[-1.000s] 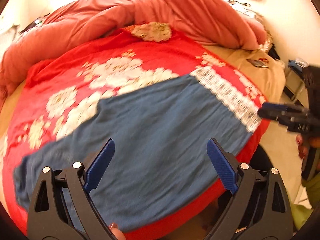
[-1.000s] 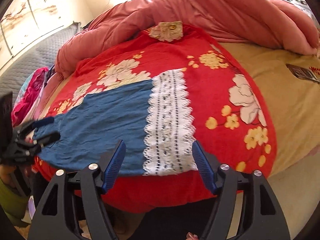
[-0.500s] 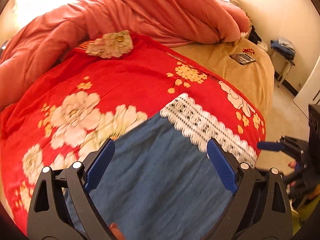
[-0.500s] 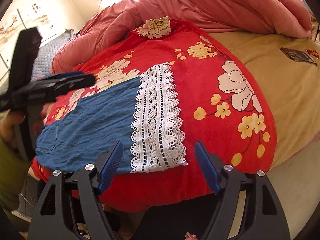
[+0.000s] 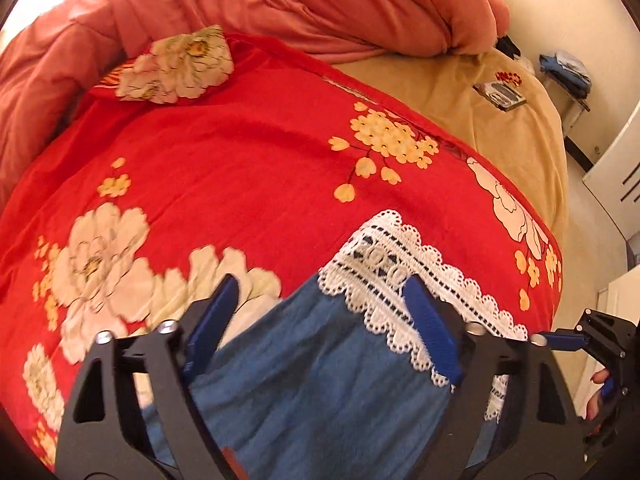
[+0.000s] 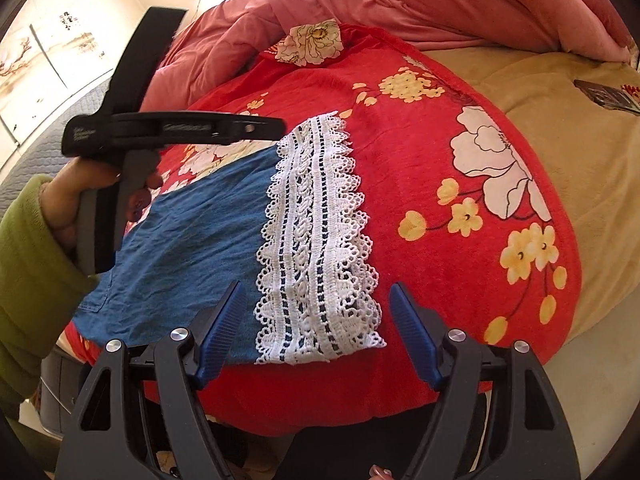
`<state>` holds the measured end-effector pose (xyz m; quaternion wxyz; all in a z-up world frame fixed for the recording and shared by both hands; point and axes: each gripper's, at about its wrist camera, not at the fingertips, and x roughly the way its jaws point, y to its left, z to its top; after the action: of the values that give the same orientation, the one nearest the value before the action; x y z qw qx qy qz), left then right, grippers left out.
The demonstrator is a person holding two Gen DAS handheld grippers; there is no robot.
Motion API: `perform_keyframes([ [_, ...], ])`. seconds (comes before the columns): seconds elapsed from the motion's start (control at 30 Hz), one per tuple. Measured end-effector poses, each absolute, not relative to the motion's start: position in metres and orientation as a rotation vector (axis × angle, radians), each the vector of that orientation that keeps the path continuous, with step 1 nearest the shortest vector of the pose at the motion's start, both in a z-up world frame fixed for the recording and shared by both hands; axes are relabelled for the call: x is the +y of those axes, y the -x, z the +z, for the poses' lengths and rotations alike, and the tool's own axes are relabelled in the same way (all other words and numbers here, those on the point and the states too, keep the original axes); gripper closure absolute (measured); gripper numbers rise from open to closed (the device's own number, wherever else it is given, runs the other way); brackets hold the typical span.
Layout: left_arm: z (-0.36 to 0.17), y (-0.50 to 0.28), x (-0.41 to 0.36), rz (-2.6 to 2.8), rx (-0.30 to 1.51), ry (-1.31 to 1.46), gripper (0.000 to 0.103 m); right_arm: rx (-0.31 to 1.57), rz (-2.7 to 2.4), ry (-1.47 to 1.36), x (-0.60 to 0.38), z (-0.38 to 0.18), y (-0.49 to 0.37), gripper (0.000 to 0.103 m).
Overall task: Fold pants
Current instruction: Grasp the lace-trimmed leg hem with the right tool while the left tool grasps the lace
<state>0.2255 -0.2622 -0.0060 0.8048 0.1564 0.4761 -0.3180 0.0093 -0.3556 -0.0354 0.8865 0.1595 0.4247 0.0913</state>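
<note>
Pants [image 6: 192,248] lie flat on the red blanket [image 6: 420,160] at the bed's near edge, long axis left-right, lace hem [image 6: 316,240] at right; right gripper [image 6: 316,328] gapes empty just before the hem's near corner, left gripper [image 5: 320,320] open over its far corner.

My left gripper [image 5: 320,320] hides the pants' [image 5: 312,380] near end. A small flat object [image 5: 500,94] on the beige sheet [image 5: 520,148], perhaps a packet, is too small to identify.

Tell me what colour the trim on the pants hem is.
White openwork lace trim on the blue pants; the right wrist view shows it best.
</note>
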Motion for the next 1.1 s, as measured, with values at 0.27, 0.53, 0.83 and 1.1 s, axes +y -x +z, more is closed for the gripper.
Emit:
perform_keyframes([
  [0.27, -0.025, -0.24, -0.277, -0.75, 1.065, -0.322, 0.047, 0.897, 0.188, -0.328, -0.357, -0.045, -0.017, 0.031],
  [0.53, -0.042, -0.245, -0.28, -0.823, 1.088, -0.278, 0.047, 0.88, 0.205, -0.295, -0.353, -0.045, -0.022, 0.046],
  [0.83, -0.048, -0.247, -0.278, -0.856, 1.079, -0.219, 0.047, 0.864, 0.24, -0.369, -0.357, -0.051, -0.039, 0.047],
  [1.1, -0.043, -0.237, -0.274, -0.842, 1.076, -0.196, 0.074, 0.865, 0.269, -0.375, -0.354, -0.044, -0.037, 0.078],
])
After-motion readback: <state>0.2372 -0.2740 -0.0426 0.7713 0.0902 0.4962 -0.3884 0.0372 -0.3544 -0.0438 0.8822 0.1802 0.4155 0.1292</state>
